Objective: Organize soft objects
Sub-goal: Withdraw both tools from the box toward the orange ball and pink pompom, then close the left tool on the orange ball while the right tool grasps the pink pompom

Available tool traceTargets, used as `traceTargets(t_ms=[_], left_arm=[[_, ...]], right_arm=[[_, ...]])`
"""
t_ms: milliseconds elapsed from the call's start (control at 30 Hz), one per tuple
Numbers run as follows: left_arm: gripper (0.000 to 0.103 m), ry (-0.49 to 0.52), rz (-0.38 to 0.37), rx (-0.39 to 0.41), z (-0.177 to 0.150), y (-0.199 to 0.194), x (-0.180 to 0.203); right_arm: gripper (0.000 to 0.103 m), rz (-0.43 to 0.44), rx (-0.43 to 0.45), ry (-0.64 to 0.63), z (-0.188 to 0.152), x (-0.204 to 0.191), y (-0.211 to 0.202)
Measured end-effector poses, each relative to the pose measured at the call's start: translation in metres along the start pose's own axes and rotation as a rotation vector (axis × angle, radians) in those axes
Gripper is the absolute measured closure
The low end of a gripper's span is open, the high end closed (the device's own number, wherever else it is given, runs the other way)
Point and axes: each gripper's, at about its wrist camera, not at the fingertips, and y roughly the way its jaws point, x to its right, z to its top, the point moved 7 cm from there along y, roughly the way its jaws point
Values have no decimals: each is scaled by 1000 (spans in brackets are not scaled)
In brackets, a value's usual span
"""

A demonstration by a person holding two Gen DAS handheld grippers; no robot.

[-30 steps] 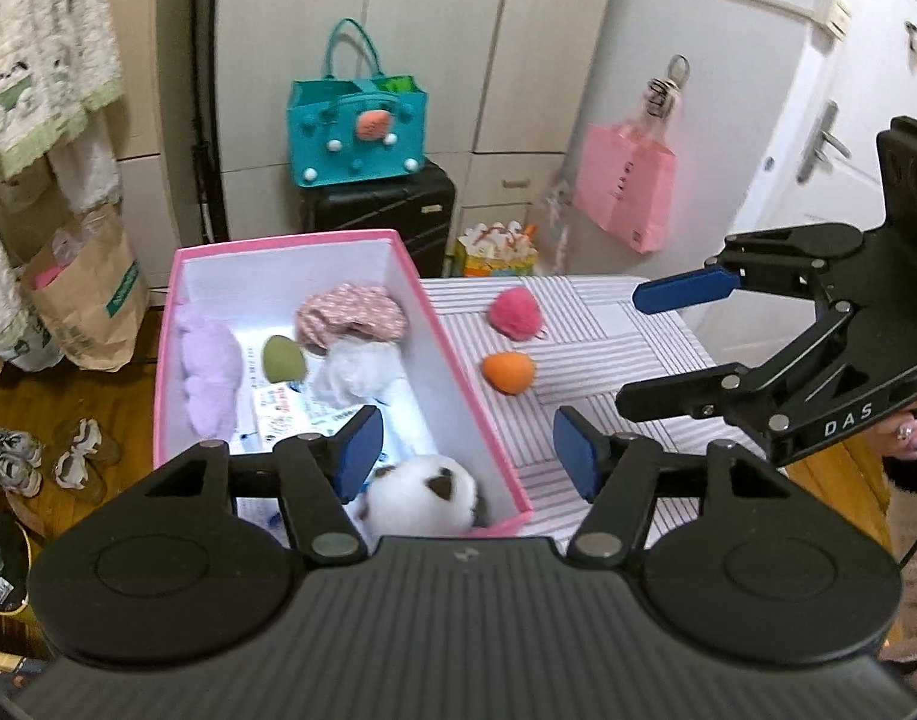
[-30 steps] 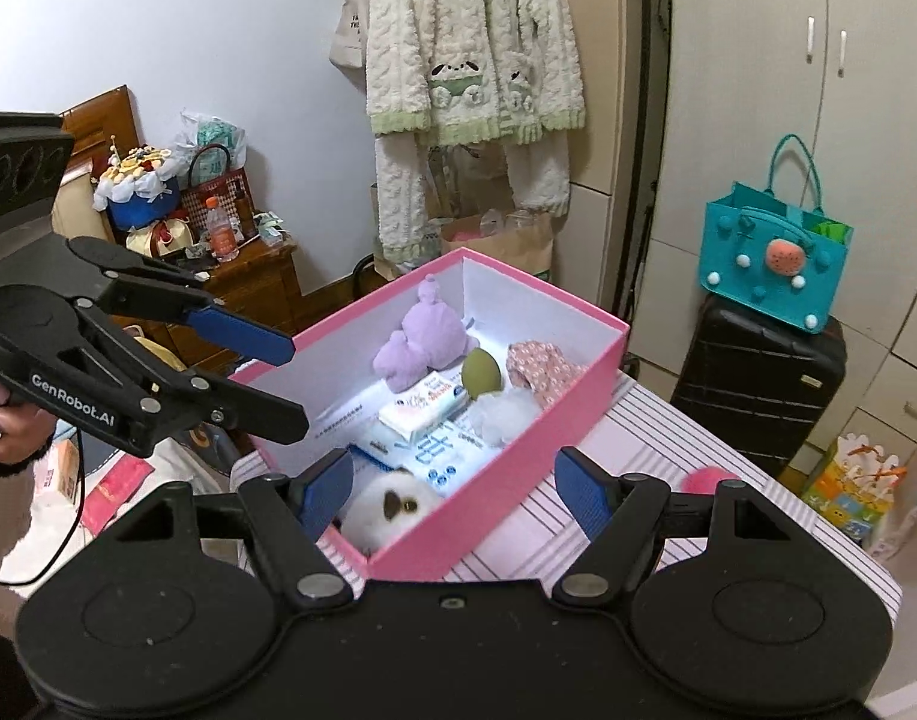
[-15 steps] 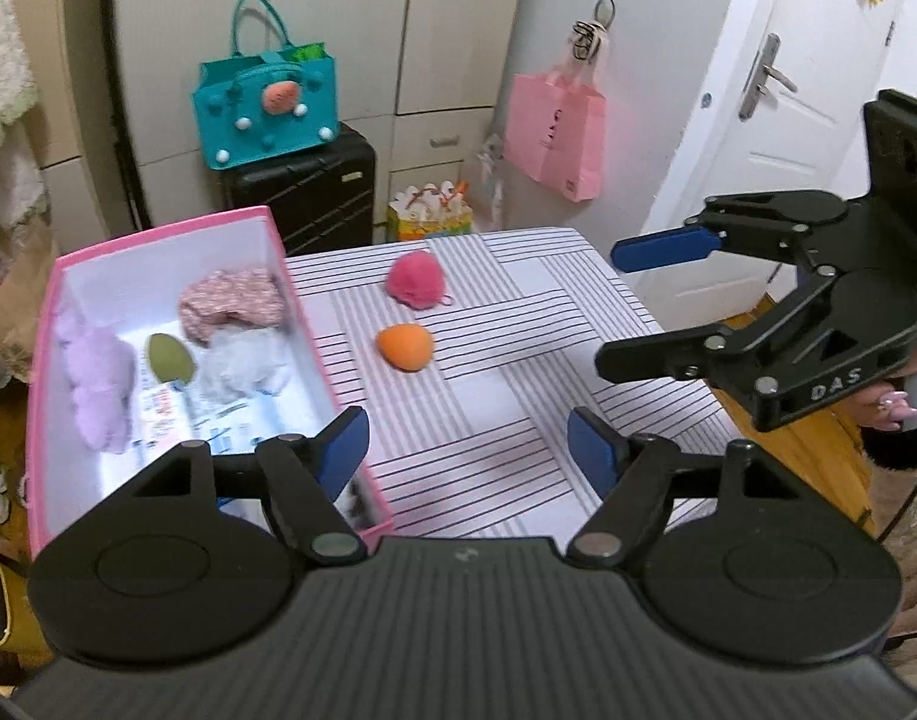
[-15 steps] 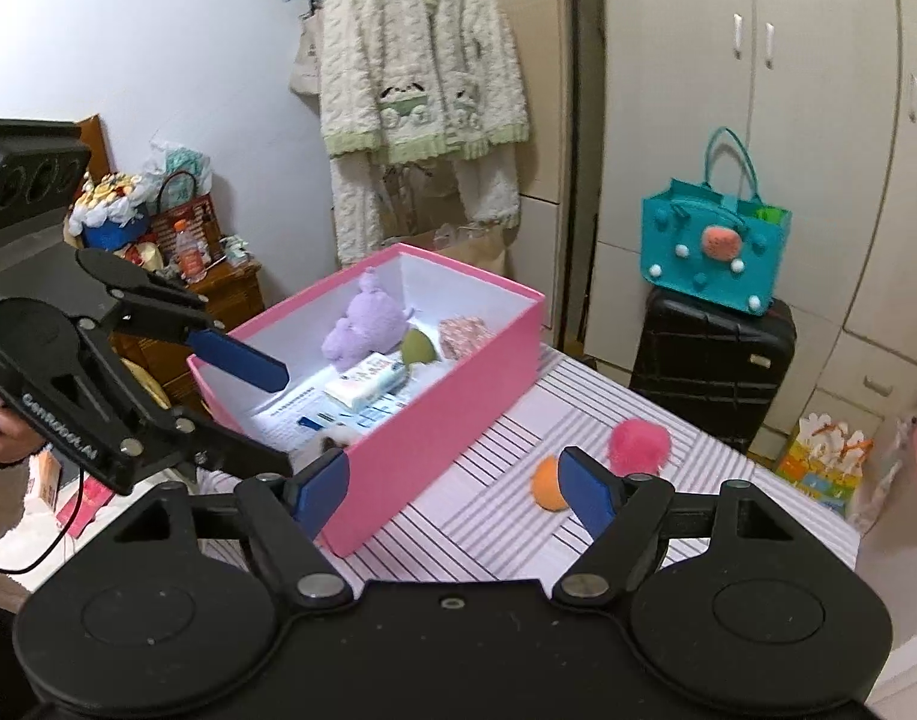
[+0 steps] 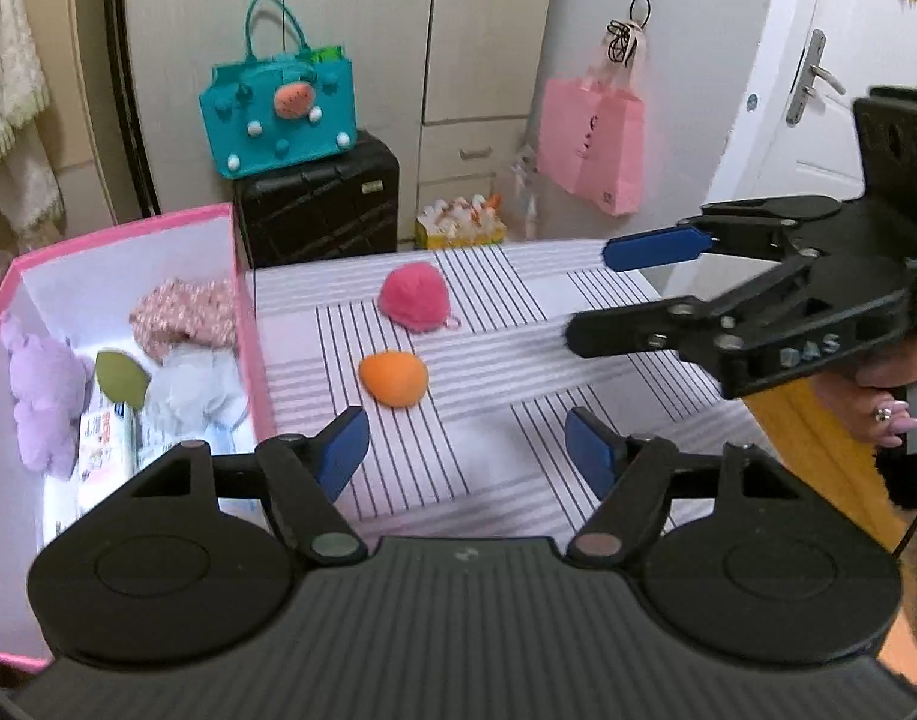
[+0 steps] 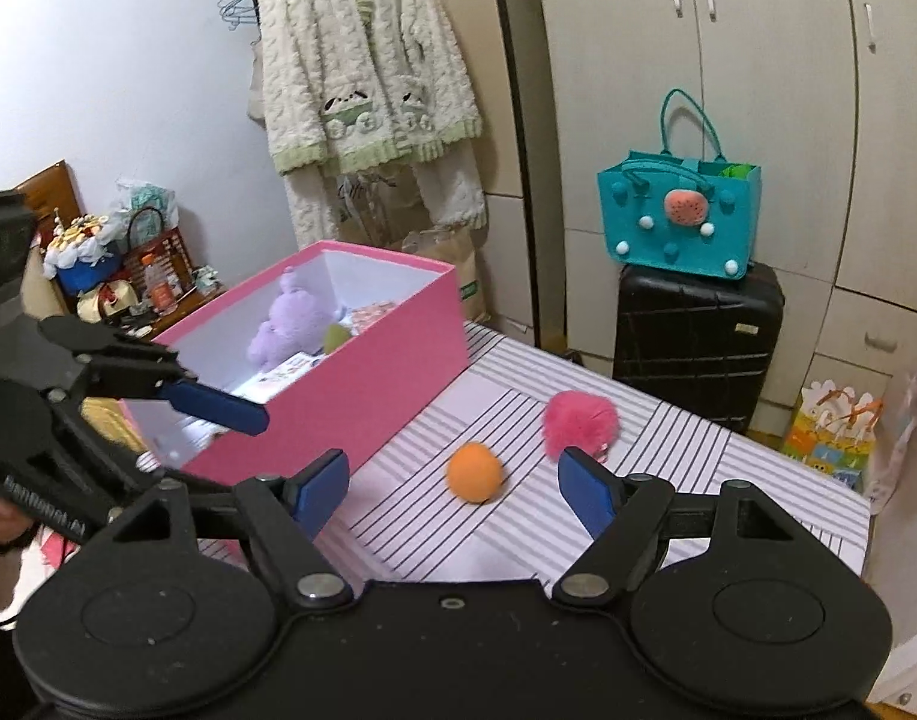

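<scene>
An orange ball (image 5: 393, 377) and a fluffy pink pompom (image 5: 414, 295) lie on the striped table (image 5: 578, 372), right of the pink box (image 5: 122, 228). Inside the box are a purple plush (image 5: 41, 384), a green egg-shaped sponge (image 5: 122, 378), white fluff (image 5: 194, 384) and floral fabric (image 5: 185, 312). My left gripper (image 5: 467, 444) hovers short of the orange ball, its jaws closing with nothing between them. My right gripper (image 6: 452, 483) stands open and empty, the orange ball (image 6: 473, 471) just ahead and the pompom (image 6: 578, 420) beyond. The right gripper (image 5: 614, 294) also shows at the table's right side.
A teal bag (image 6: 677, 219) sits on a black suitcase (image 6: 698, 348) behind the table. A pink bag (image 5: 590, 144) hangs on the cupboard beside a door. The box wall (image 6: 362, 372) bounds the table on the left; the table's right edge (image 5: 728, 420) drops to the floor.
Both grippers moved away from the box, over the striped table and lower, towards the two balls. The left jaws opened wider. The panda plush in the box has left the views.
</scene>
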Motion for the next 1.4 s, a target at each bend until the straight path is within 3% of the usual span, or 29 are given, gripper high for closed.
traceTargets(t_ms=[233, 500, 633, 800, 1067, 1133, 1200, 1333, 1400], left_arm=[[31, 54, 168, 62, 4, 36, 16], [34, -23, 228, 51, 2, 93, 6], [40, -104, 217, 35, 0, 118, -7], [40, -86, 388, 68, -3, 137, -20], [44, -76, 402, 22, -14, 157, -22], [44, -52, 415, 45, -14, 156, -20], [45, -15, 426, 57, -14, 157, -17], [59, -16, 404, 59, -14, 156, -15], [60, -17, 394, 59, -14, 155, -14]], right_arm=[[21, -26, -5, 31, 0, 32, 28], [21, 12, -28, 145, -9, 72, 66], [21, 60, -18, 176, -9, 85, 86], [21, 55, -8, 135, -6, 96, 116], [22, 33, -39, 58, -6, 106, 162], [29, 34, -46, 36, -8, 104, 168], [47, 42, -53, 29, -10, 103, 171], [54, 31, -59, 18, -13, 101, 172], [54, 24, -49, 18, -14, 99, 168]])
